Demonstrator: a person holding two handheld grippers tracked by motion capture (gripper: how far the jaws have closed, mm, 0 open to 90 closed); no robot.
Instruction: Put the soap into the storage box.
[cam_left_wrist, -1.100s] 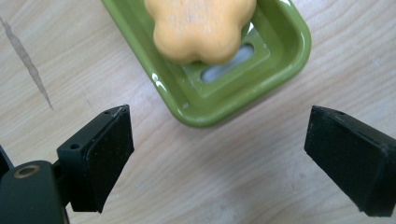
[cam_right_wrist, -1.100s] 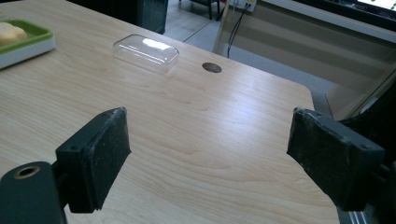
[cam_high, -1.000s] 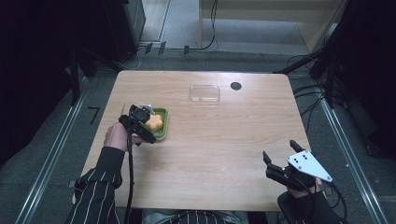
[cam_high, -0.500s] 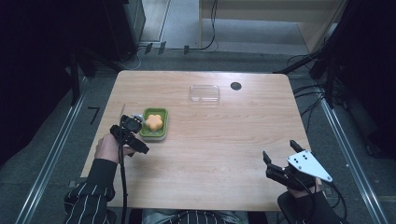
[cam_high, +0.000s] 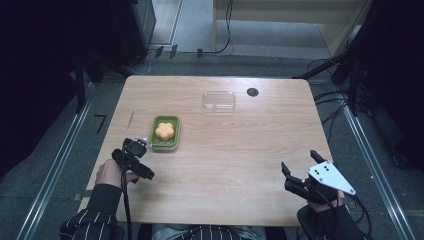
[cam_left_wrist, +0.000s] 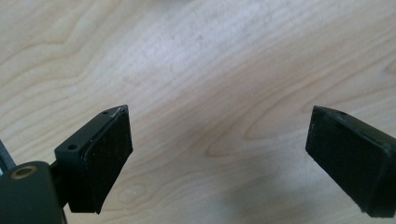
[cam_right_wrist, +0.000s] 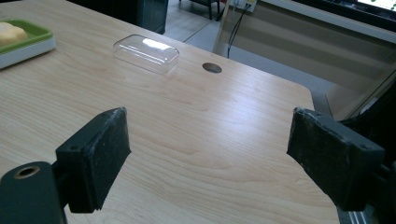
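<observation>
Now you are holding both grippers' fingers open and empty; left gripper (cam_high: 142, 143) is sitting at seven o'clock of the dish (cam_high: 166, 133), so fetch the lid (cam_high: 219, 99) squarely.

The bench (cam_high: 235, 165) is pale wood with a clear grain, smooth and faintly shiny where the light falls on it. On it sits a dish (cam_high: 165, 134) of smooth green plastic with a whitish base, holding an orange flower-shaped piece (cam_high: 164, 130) that looks matt and soft. The lid (cam_high: 219, 100) is clear glossy plastic that catches bright reflections. The fingers (cam_left_wrist: 109, 149) of the left gripper (cam_left_wrist: 219, 158) are hard black plastic faced with dull, rubbery pads. The right gripper (cam_high: 299, 169) carries a smooth grey plate (cam_high: 331, 177). The sleeve (cam_high: 95, 212) is dark striped cloth.
</observation>
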